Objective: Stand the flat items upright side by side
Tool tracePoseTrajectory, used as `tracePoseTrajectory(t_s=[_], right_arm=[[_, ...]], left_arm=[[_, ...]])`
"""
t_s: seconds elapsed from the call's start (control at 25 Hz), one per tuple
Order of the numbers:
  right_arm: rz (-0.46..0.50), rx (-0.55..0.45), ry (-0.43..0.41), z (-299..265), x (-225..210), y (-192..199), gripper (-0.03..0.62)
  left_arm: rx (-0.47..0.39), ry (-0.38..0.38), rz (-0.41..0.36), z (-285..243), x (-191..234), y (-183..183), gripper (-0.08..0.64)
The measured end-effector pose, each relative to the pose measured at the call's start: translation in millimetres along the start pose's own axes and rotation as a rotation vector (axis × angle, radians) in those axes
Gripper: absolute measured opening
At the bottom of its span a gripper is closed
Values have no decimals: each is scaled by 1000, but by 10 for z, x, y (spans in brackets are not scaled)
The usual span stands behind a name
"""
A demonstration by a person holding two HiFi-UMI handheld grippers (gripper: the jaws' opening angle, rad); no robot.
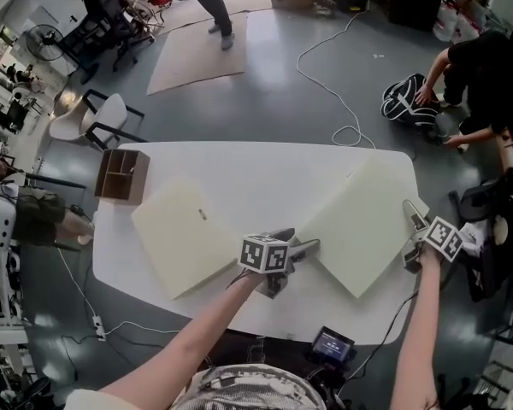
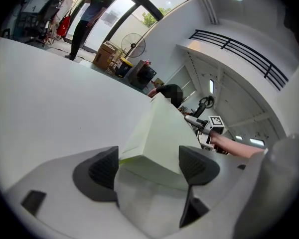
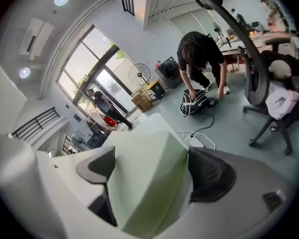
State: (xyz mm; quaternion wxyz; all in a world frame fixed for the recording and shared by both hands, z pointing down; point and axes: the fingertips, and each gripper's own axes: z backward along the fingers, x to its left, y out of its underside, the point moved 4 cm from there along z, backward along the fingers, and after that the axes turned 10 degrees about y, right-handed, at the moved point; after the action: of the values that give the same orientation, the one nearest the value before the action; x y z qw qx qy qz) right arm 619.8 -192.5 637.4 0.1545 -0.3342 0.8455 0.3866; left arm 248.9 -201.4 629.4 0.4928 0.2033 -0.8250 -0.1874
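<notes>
Table (image 1: 265,165): white; we see both panels lying flat on it.
Right panel (image 1: 363,220): cream; two of its corners reach into the grippers.
Left panel (image 1: 188,233): cream; its small mark is too tiny to read.
Left gripper (image 2: 148,164): jaws apart, panel corner between them, not pinched.
Right gripper (image 3: 149,166): jaws wide, panel corner between them, not pinched.
Screen (image 1: 332,344): below the table's near edge, display unreadable to us.
</notes>
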Motion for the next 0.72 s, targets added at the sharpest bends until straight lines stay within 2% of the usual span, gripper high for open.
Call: tracePoseTrajectory(t_s=[0.24, 0.44, 0.6, 0.72], right_arm=[[-10, -22, 20, -28, 35, -8, 437], [8, -67, 17, 85, 140, -33, 416], [45, -131, 15, 231, 312, -74, 406], [79, -195, -2, 407, 478, -119, 399]], left_arm=[[10, 28, -6, -47, 70, 2, 378], [102, 101, -146, -62, 7, 5, 368], [134, 141, -186, -19, 15, 29, 365], [147, 163, -259, 27, -1, 33, 360]])
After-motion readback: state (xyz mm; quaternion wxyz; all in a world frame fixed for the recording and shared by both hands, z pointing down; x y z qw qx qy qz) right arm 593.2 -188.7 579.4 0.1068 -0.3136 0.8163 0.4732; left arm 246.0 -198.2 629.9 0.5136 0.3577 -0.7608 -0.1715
